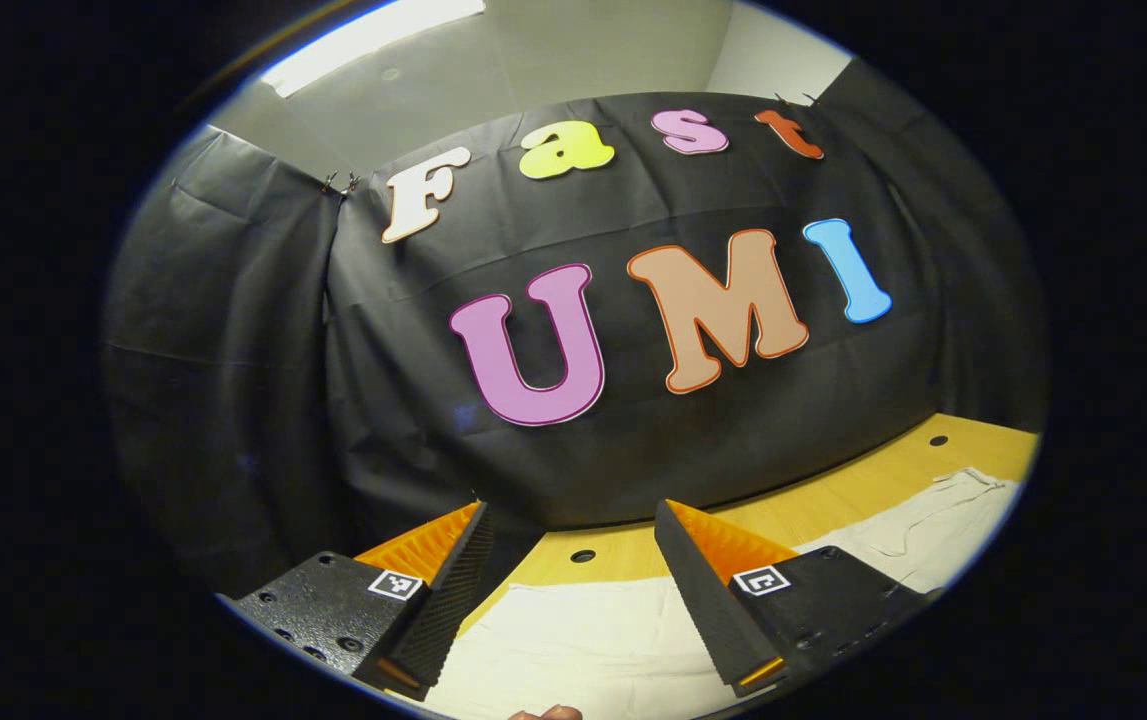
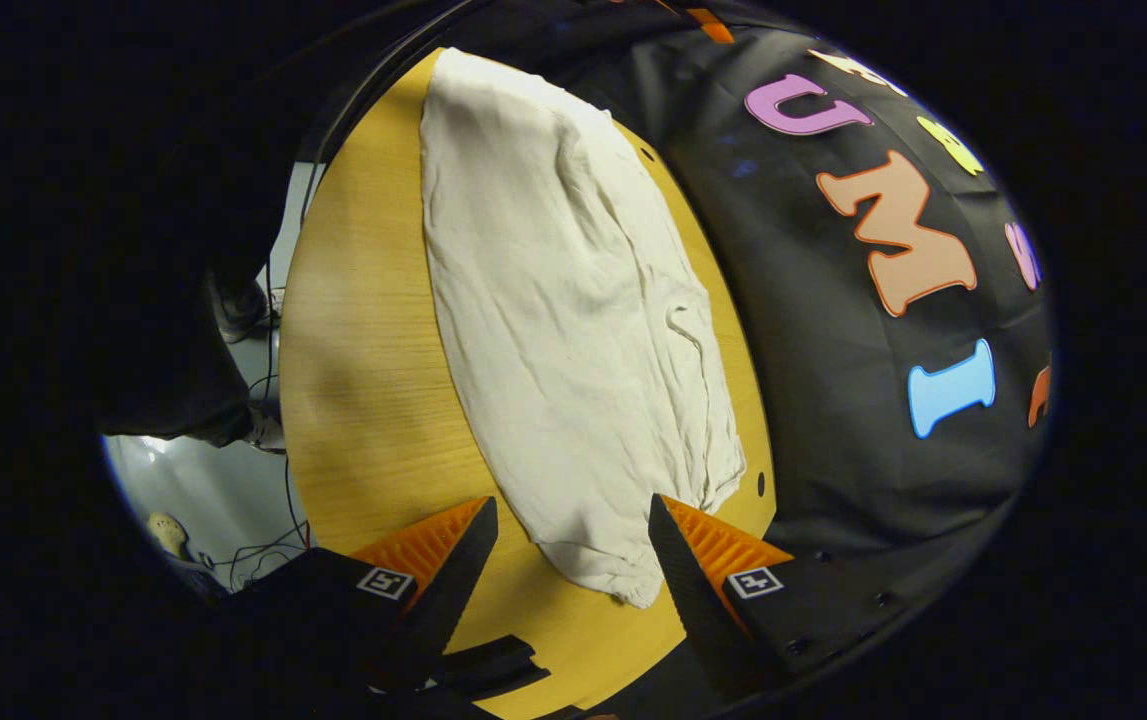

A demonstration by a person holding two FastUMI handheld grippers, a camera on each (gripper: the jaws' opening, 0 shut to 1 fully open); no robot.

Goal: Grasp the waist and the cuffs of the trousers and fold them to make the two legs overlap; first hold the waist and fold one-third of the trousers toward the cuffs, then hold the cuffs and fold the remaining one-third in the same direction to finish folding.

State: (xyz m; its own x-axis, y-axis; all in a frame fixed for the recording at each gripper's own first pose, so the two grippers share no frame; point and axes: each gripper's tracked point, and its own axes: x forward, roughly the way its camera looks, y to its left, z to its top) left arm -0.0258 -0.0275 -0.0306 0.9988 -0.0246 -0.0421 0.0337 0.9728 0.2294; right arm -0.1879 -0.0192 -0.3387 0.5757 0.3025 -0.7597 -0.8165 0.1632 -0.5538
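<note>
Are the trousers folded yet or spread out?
Spread lengthwise on the table; the trousers lie long and wrinkled. Whether the legs already overlap: cannot tell.

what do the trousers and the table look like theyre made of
Trousers: probably a thin woven fabric such as cotton or linen, off-white and matte, judging by the fine wrinkles and limp drape. Table: wood or a wood-look laminate, light yellow with straight grain lines and a smooth, slightly glossy top.

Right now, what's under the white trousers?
The trousers lie flat on a yellow wooden table, which shows all around them. A small round hole in the table sits just beside the cloth. Whatever table lies directly beneath the fabric is covered.
</note>
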